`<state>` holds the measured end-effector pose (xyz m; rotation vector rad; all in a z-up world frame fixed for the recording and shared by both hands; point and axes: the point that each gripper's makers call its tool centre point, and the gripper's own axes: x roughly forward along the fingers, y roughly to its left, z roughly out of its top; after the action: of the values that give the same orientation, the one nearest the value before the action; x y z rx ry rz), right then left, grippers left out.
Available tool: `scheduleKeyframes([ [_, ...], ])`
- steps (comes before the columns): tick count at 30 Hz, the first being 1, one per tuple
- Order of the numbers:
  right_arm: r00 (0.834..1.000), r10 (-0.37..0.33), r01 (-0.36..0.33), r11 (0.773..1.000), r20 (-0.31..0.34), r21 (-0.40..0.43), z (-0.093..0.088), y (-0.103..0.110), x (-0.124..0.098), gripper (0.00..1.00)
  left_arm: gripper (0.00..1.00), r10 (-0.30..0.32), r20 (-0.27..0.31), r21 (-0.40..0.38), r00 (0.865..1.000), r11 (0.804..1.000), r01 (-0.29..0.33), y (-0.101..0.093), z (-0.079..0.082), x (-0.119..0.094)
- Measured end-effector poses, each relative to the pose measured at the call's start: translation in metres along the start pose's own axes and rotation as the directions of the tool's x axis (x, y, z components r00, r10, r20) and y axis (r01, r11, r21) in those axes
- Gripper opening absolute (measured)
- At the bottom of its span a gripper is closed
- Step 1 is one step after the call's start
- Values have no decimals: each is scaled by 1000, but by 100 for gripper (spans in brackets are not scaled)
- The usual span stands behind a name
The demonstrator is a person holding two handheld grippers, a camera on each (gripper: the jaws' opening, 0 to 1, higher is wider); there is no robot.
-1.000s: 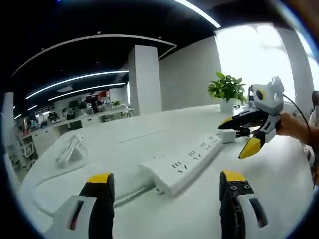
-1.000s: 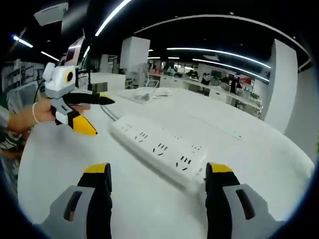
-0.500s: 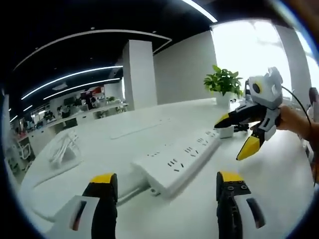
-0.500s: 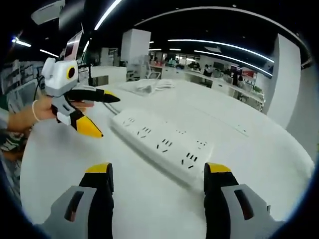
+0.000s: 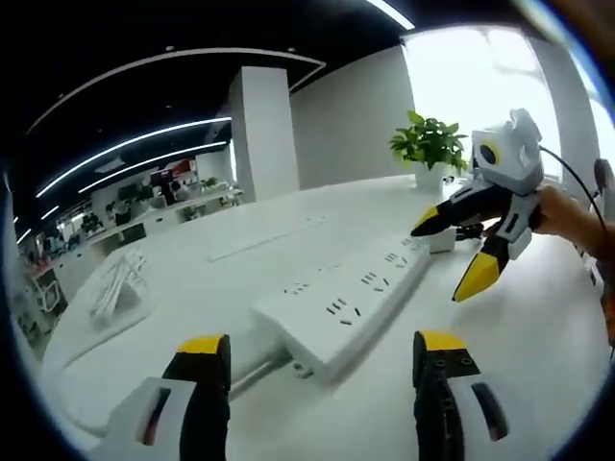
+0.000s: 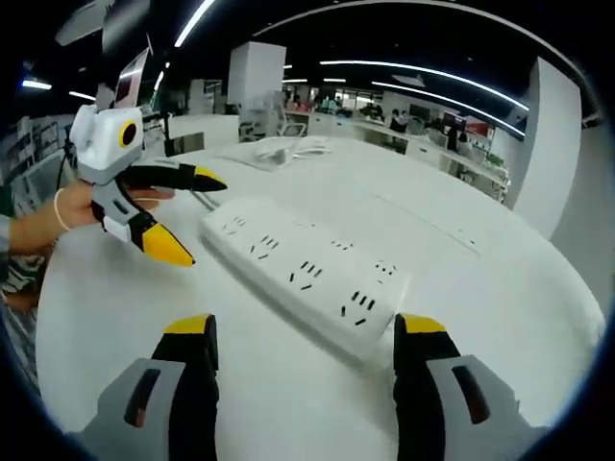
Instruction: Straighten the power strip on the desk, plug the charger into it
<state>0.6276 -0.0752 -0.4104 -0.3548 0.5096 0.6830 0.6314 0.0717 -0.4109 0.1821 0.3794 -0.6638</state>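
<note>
A long white power strip lies slantwise on the white desk, just beyond my left gripper, which stands open with nothing between its jaws. At the strip's far end sits a small white charger. My right gripper hovers open beside that end, a hand holding it. In the right gripper view the power strip lies ahead of my open right gripper. The left gripper is open at the strip's left end, held by a hand.
A potted plant stands at the desk's far side. A bundle of white cable lies at the left, and the same cable bundle is beyond the strip in the right gripper view. The strip's cord runs off behind the left gripper.
Both views have shifted slightly with the hands. The power strip lies where it was and both grippers stay open.
</note>
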Motion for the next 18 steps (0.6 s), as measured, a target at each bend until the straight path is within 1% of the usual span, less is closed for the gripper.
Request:
scheduleKeyframes([
  [4, 1000, 0, 0, 1000, -6, 1, 1, 0, 2, 73, 76, -5, 8, -4, 1000, 1000, 5, 0, 3, 1],
  [12, 999, -7, 6, 1000, -33, -26, 1, -2, 5, 74, 72, -19, 2, 5, 1000, 1000, 19, -3, 1, 4],
  [18, 999, -12, 11, 1000, -48, -22, 1, -6, 8, 72, 69, -24, -6, 13, 1000, 1000, 24, -4, 1, 7],
])
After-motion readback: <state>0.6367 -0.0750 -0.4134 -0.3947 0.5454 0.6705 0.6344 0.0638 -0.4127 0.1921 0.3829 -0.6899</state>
